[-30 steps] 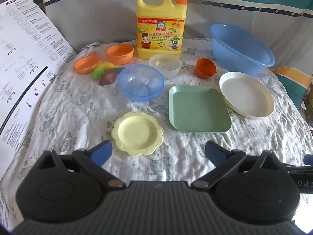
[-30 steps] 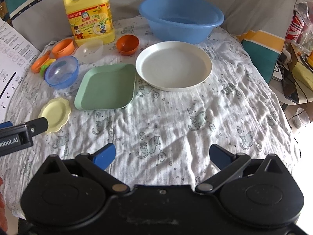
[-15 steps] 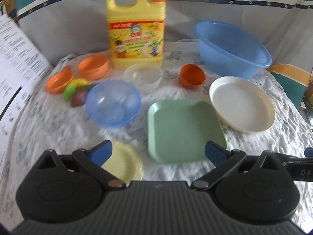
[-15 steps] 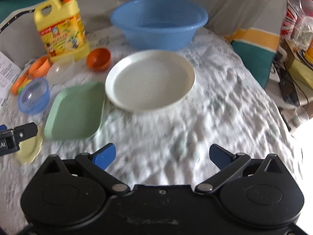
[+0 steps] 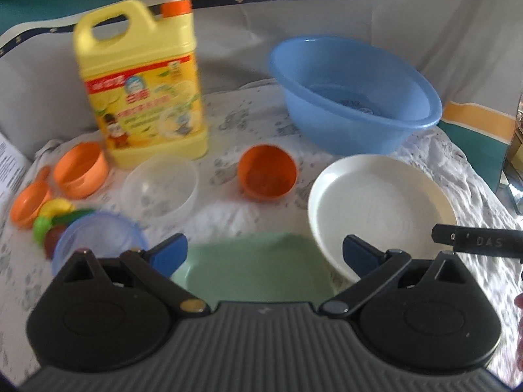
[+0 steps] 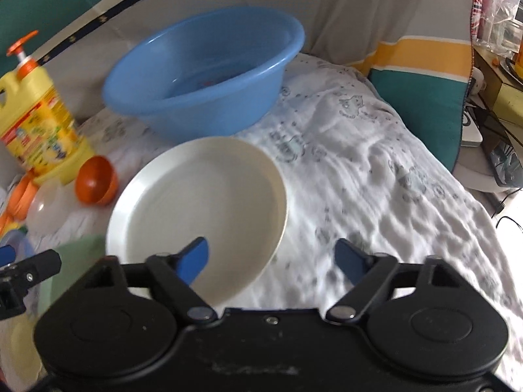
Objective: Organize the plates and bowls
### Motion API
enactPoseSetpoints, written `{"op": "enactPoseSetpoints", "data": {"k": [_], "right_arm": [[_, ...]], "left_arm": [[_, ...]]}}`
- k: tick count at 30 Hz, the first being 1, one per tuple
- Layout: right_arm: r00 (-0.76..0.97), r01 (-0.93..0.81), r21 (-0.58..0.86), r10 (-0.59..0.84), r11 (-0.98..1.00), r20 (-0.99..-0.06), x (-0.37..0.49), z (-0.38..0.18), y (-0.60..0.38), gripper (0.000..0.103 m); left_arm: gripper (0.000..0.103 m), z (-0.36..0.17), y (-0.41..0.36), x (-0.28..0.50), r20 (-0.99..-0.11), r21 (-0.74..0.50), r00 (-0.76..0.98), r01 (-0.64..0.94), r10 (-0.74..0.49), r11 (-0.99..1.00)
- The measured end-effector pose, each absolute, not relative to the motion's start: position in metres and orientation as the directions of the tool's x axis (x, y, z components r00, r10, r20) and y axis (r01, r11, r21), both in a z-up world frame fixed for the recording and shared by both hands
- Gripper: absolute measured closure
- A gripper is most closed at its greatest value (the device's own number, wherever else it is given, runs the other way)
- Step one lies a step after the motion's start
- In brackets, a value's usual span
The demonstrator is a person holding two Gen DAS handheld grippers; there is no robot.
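Note:
A green square plate lies just below my open left gripper, with nothing between the fingers. To its right lies the white round plate. In the right wrist view my right gripper hangs over the white plate's near right rim. Its jaws are closing: the left finger is above the plate and the right finger above the cloth, and neither pad presses the rim. Behind stand an orange bowl, a clear bowl, a blue see-through bowl and two orange dishes.
A large blue basin stands at the back, behind the white plate. A yellow detergent bottle stands at the back left. Small toy pieces lie at the left. The cloth-covered table drops off at the right, beside cluttered furniture.
Both grippers moved forward and down toward the dishes. The left one passed the yellow plate and is over the green plate. The right one reached the white plate's rim and its jaws narrowed.

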State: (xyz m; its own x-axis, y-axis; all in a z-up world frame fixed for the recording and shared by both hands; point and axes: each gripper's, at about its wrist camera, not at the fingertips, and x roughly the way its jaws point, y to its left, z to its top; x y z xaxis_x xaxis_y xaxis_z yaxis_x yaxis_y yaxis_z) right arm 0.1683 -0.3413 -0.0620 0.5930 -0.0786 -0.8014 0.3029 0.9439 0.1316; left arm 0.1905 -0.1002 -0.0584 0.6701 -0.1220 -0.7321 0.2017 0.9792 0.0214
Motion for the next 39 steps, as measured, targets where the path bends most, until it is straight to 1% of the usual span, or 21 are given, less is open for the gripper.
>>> {"op": "enactPoseSetpoints", "data": {"k": [1,2,3,5,7,9,10,13,17,19,21,23,26,29,31,33,36,39], "right_arm": [[0.587,0.307,0.133,-0.078,0.942,-0.806,0.173,-0.066,-0.344,0.038],[0.581,0.310,0.137,-0.073,0.941,-0.810,0.178,-0.071,-0.347,0.041],[0.577,0.311,0.141,-0.069,0.940,-0.814,0.181,-0.075,-0.350,0.048],[0.595,0.295,0.124,-0.081,0.947,-0.799,0.183,-0.078,-0.351,0.056],[0.600,0.283,0.100,-0.095,0.954,-0.795,0.183,-0.081,-0.351,0.073],[0.603,0.286,0.092,-0.105,0.954,-0.791,0.180,-0.083,-0.355,0.083],[0.606,0.288,0.103,-0.098,0.952,-0.789,0.177,-0.083,-0.358,0.085],[0.613,0.285,0.098,-0.102,0.954,-0.783,0.170,-0.084,-0.362,0.085],[0.620,0.272,0.087,-0.105,0.958,-0.778,0.162,-0.081,-0.359,0.085],[0.622,0.264,0.077,-0.108,0.961,-0.775,0.162,-0.082,-0.357,0.085],[0.624,0.257,0.065,-0.114,0.964,-0.773,0.160,-0.081,-0.353,0.085],[0.628,0.254,0.058,-0.119,0.965,-0.769,0.161,-0.081,-0.352,0.085],[0.630,0.254,0.057,-0.120,0.966,-0.767,0.163,-0.081,-0.352,0.085],[0.632,0.253,0.056,-0.122,0.966,-0.765,0.166,-0.081,-0.351,0.085],[0.626,0.259,0.073,-0.110,0.963,-0.772,0.167,-0.080,-0.352,0.085],[0.620,0.266,0.081,-0.106,0.961,-0.777,0.165,-0.077,-0.350,0.085],[0.612,0.283,0.096,-0.103,0.954,-0.784,0.159,-0.074,-0.351,0.085],[0.608,0.290,0.098,-0.105,0.952,-0.787,0.151,-0.067,-0.349,0.085]], "left_arm": [[0.000,-0.060,-0.103,0.195,-0.733,0.017,0.668,0.203,-0.126,0.979],[0.000,-0.062,-0.106,0.201,-0.735,0.009,0.665,0.204,-0.132,0.979],[0.000,-0.063,-0.108,0.205,-0.737,0.002,0.661,0.206,-0.138,0.979],[0.002,-0.067,-0.114,0.213,-0.742,-0.005,0.654,0.214,-0.147,0.977],[0.005,-0.071,-0.121,0.219,-0.744,-0.001,0.650,0.226,-0.151,0.974],[0.013,-0.076,-0.131,0.224,-0.749,0.007,0.644,0.245,-0.158,0.969],[0.014,-0.077,-0.135,0.227,-0.751,0.009,0.640,0.256,-0.162,0.967],[0.019,-0.082,-0.150,0.231,-0.755,0.021,0.631,0.293,-0.177,0.956],[0.031,-0.091,-0.166,0.240,-0.776,0.024,0.602,0.329,-0.190,0.944],[0.040,-0.096,-0.171,0.242,-0.786,0.012,0.584,0.343,-0.203,0.939],[0.051,-0.100,-0.174,0.245,-0.798,0.002,0.564,0.355,-0.212,0.935],[0.058,-0.104,-0.176,0.247,-0.809,-0.005,0.547,0.362,-0.217,0.932],[0.056,-0.110,-0.178,0.250,-0.819,0.007,0.536,0.362,-0.202,0.932],[0.059,-0.110,-0.183,0.251,-0.817,0.011,0.540,0.367,-0.203,0.930],[0.064,-0.107,-0.185,0.247,-0.810,0.036,0.556,0.367,-0.188,0.929],[0.075,-0.104,-0.183,0.244,-0.809,0.044,0.559,0.365,-0.181,0.930],[0.083,-0.100,-0.179,0.240,-0.814,0.037,0.552,0.365,-0.184,0.930],[0.084,-0.093,-0.176,0.230,-0.813,0.032,0.551,0.365,-0.188,0.930]]}}
